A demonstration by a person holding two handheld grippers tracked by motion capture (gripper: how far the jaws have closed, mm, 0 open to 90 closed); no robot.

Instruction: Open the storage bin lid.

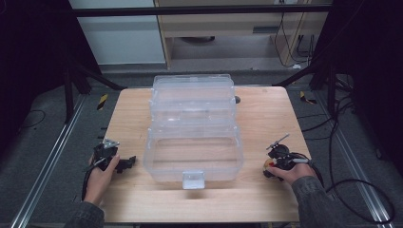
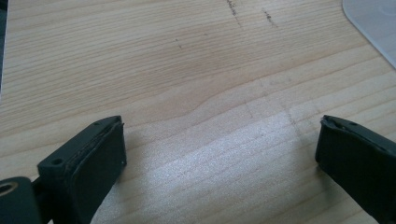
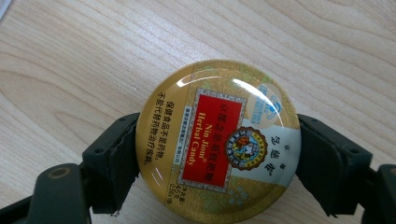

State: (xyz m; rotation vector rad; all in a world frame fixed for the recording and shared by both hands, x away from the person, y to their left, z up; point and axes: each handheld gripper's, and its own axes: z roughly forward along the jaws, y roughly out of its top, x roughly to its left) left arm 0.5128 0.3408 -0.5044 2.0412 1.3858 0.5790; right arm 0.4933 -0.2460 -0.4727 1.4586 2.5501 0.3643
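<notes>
Gold tin (image 3: 217,140) sits tight in my right gripper (image 3: 217,154); my left gripper (image 2: 219,158) is wide apart over wood.

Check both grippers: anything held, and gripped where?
Right gripper holds a round Nin Jiom Herbal Candy tin, jaws on opposite sides of its rim. Left gripper is open, holding nothing.

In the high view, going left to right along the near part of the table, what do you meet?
Left tool → clear plastic box → right tool, shut on a round candy tin.
</notes>
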